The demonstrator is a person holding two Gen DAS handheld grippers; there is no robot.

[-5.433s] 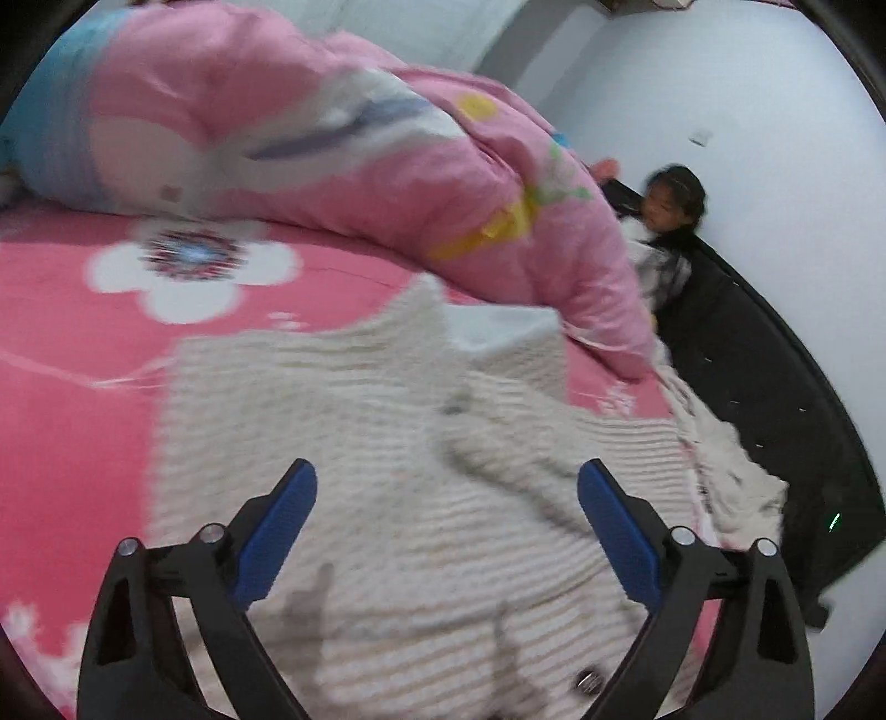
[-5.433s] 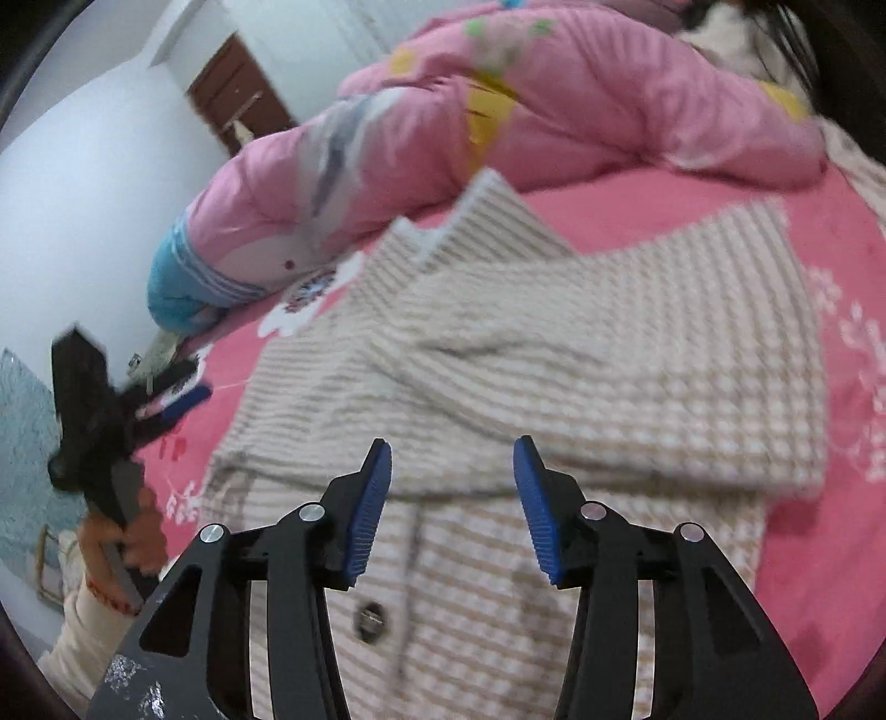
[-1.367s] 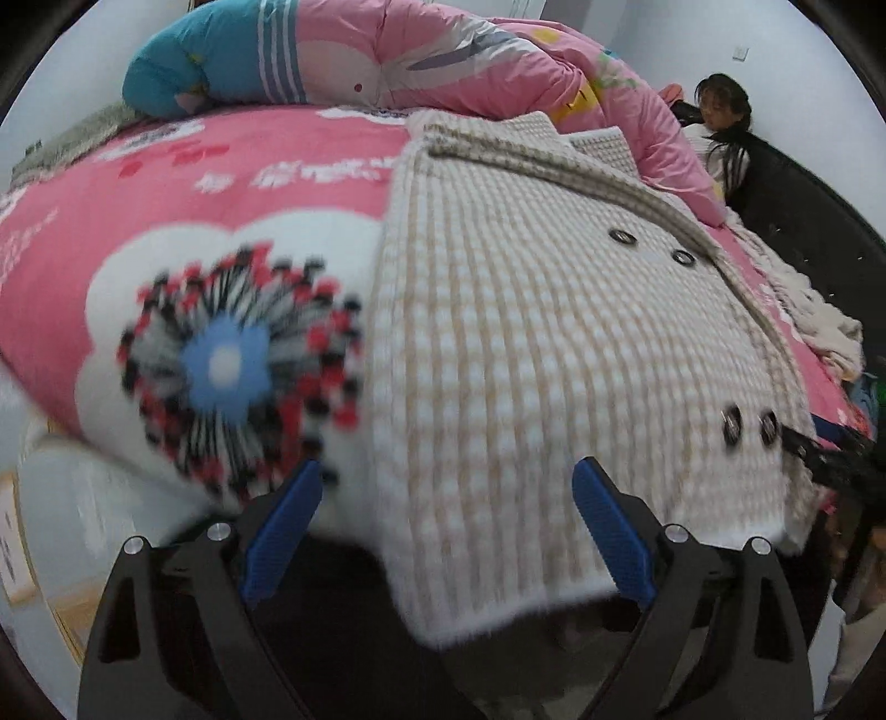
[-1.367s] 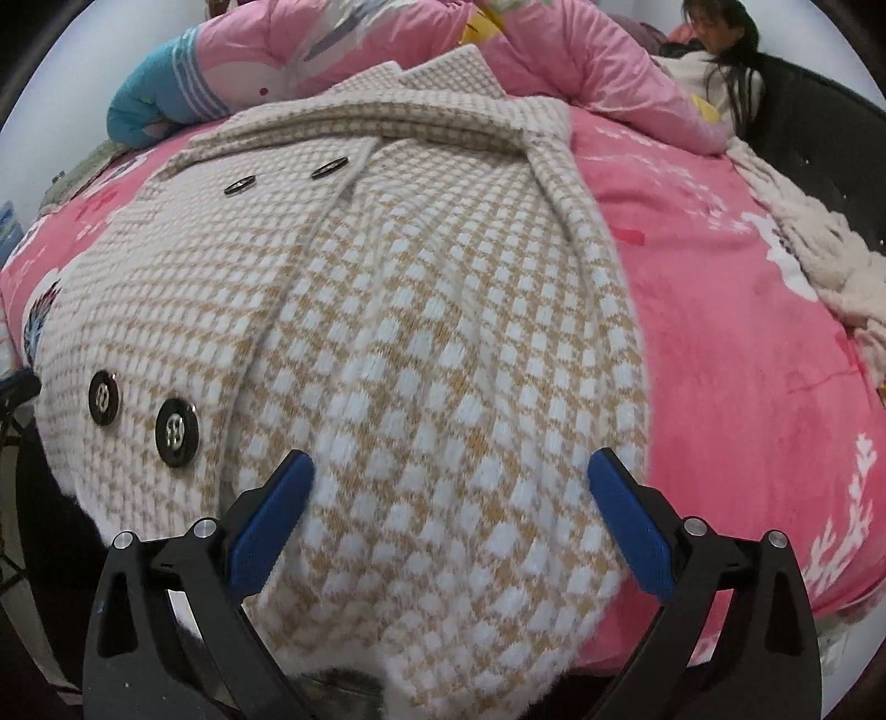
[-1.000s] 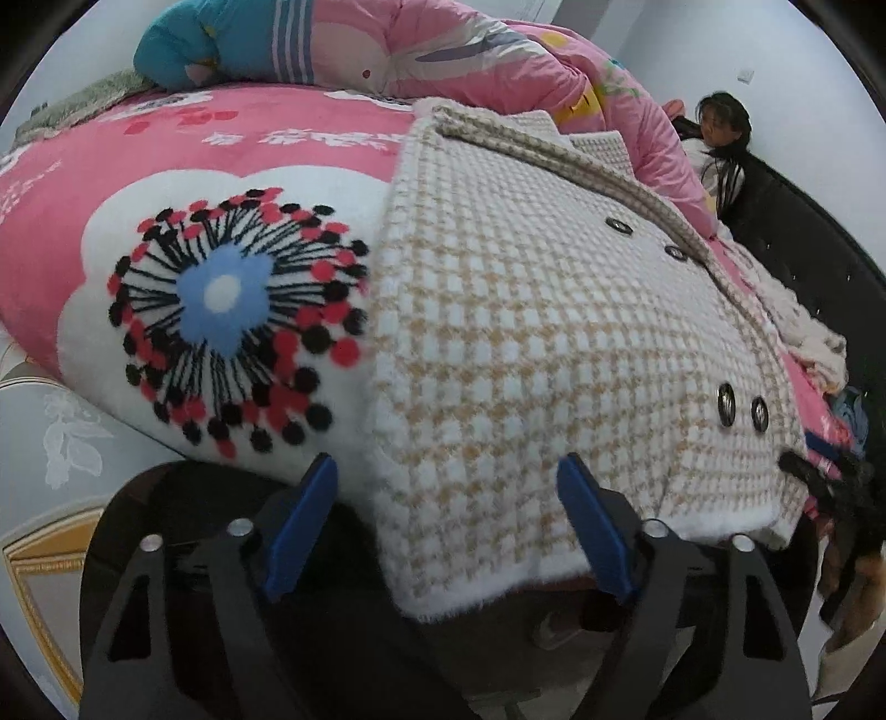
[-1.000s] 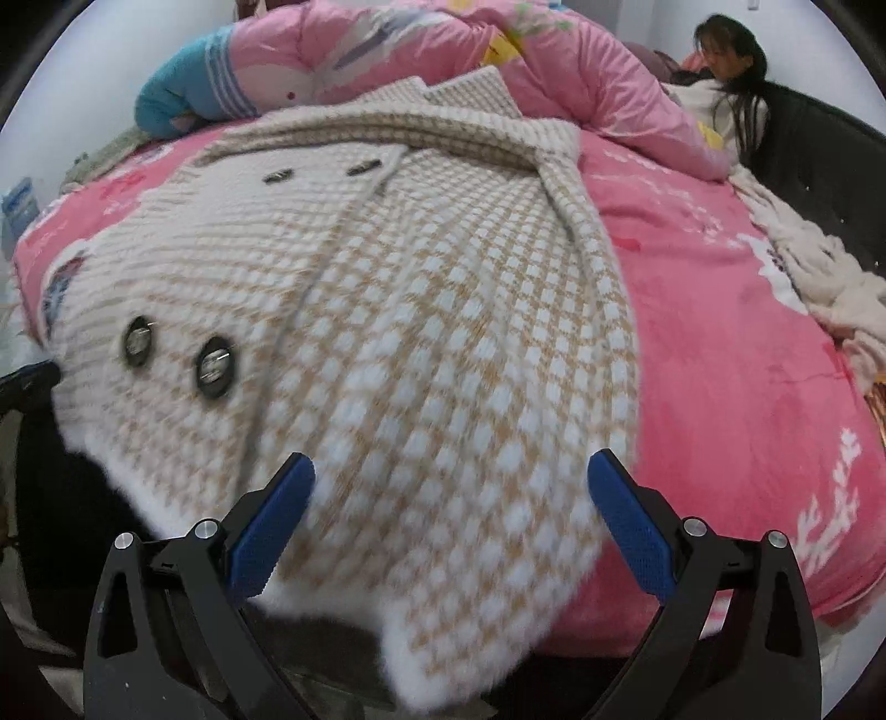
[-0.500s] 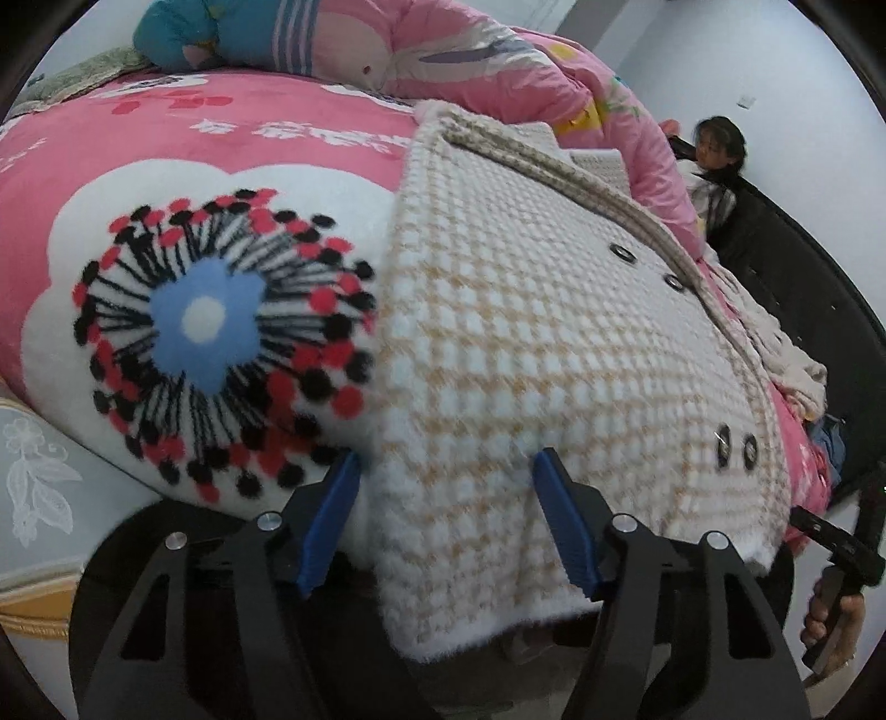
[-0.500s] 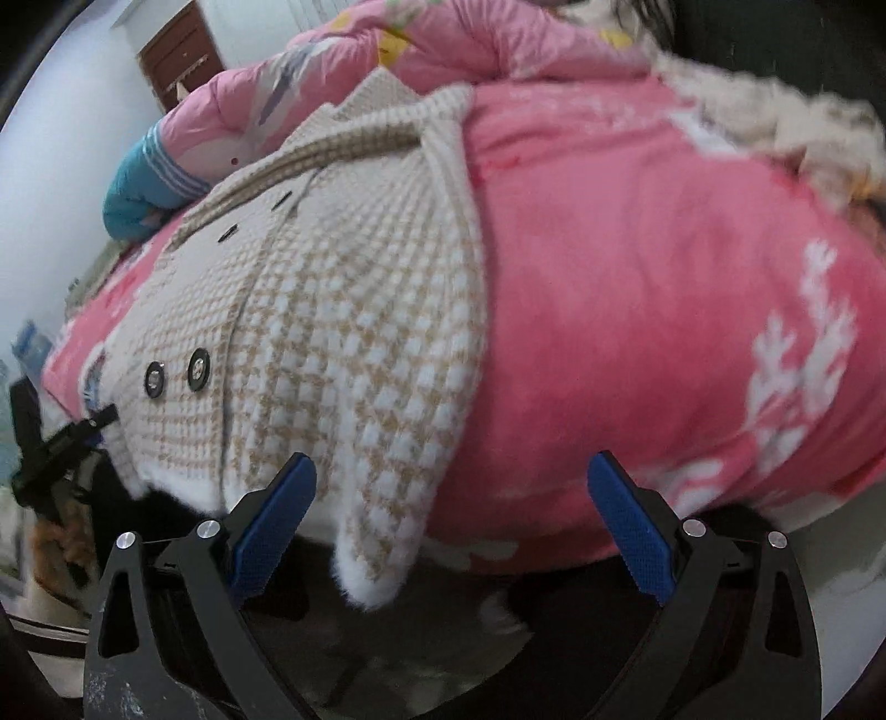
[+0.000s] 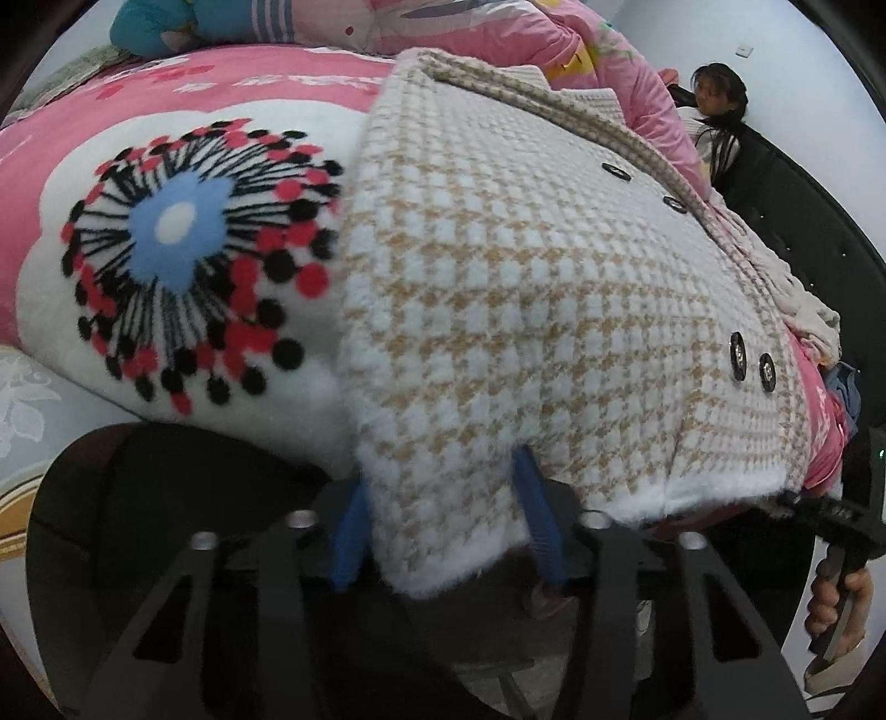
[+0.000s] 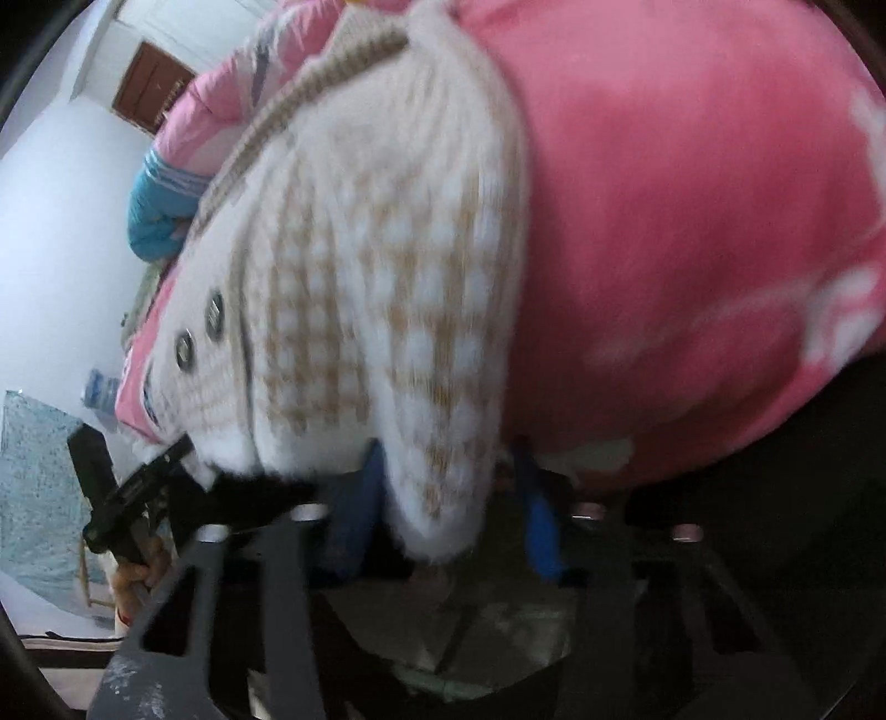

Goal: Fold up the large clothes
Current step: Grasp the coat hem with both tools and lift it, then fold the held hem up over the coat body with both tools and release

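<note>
Your pink blanket (image 9: 33, 166) covers the bed, its far end cut off by the quilt (image 9: 470, 33). The checked coat (image 9: 526, 288) lies flat on it, hem hanging over the near edge. Your left gripper (image 9: 446, 531) pinches one hem corner; your right gripper (image 10: 448, 509), blurred, has the other corner between its blue pads, grip unclear.

White walls (image 9: 803, 33) enclose a bed under a pink flowered blanket (image 9: 166, 232), a brown door (image 10: 152, 94) behind, pale patterned floor (image 9: 22, 421) below.
</note>
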